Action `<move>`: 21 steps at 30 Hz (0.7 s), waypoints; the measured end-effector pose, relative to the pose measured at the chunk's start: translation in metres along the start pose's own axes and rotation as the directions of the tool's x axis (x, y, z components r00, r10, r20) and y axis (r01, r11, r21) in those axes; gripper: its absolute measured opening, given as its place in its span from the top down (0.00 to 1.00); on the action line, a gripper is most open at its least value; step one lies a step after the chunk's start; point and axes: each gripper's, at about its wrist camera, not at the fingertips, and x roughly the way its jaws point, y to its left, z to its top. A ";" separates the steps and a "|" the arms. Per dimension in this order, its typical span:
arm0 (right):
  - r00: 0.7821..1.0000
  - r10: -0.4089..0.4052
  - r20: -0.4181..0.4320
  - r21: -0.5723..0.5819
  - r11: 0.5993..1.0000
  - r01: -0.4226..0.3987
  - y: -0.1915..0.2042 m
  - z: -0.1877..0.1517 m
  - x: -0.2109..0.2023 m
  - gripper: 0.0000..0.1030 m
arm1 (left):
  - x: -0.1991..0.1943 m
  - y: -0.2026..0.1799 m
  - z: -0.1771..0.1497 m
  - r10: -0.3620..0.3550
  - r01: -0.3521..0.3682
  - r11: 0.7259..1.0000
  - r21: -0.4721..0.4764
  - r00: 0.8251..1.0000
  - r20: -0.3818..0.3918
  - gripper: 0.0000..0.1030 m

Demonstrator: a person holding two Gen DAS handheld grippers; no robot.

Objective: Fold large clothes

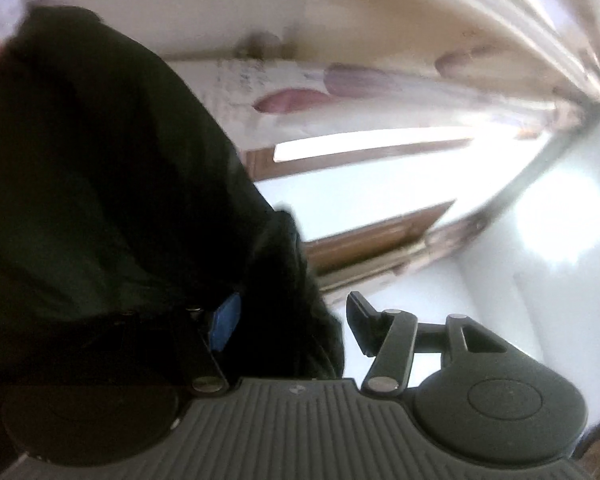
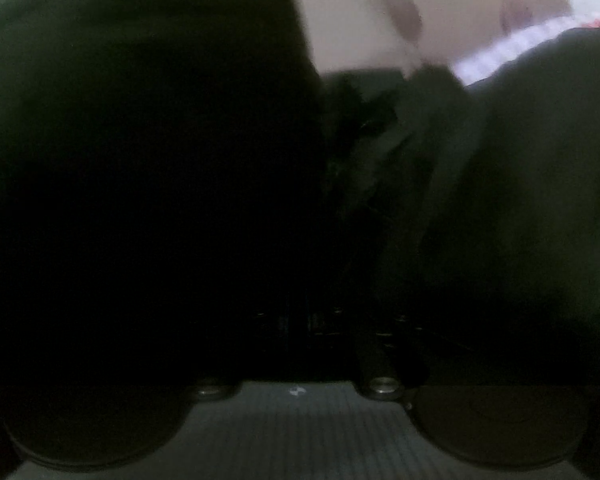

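Note:
A large black garment (image 1: 100, 180) fills the left half of the left wrist view and drapes over my left gripper (image 1: 292, 324). The jaws stand apart: the blue pad (image 1: 225, 322) of the left finger shows against the cloth, and the right finger (image 1: 362, 322) is bare, with dark cloth hanging between them. In the right wrist view the same black garment (image 2: 140, 160) covers almost everything. My right gripper's fingers are buried in the dark folds, so I cannot tell how they stand. Only its ribbed body (image 2: 300, 428) shows.
A pale floral curtain (image 1: 380, 80) hangs behind, with a bright window and brown wooden frame (image 1: 372, 236) below it. White wall and a glare spot (image 1: 556, 220) lie to the right. A pale patterned surface (image 2: 420, 12) shows at the top of the right wrist view.

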 end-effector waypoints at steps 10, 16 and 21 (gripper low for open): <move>0.991 0.018 0.130 0.087 0.996 -0.029 -0.036 -0.002 -0.100 0.87 | 0.031 0.046 -0.025 -0.127 0.128 0.991 -0.031 0.991 0.052 0.44; 0.932 -0.114 0.344 0.155 0.986 0.063 -0.051 -0.012 -0.201 0.47 | 0.032 0.056 -0.035 -0.167 0.166 0.986 0.023 0.982 0.087 0.41; 0.915 -0.005 0.403 -0.034 0.999 0.021 0.011 0.004 -0.228 0.47 | 0.020 0.058 -0.040 -0.211 0.208 0.977 0.037 0.963 0.168 0.35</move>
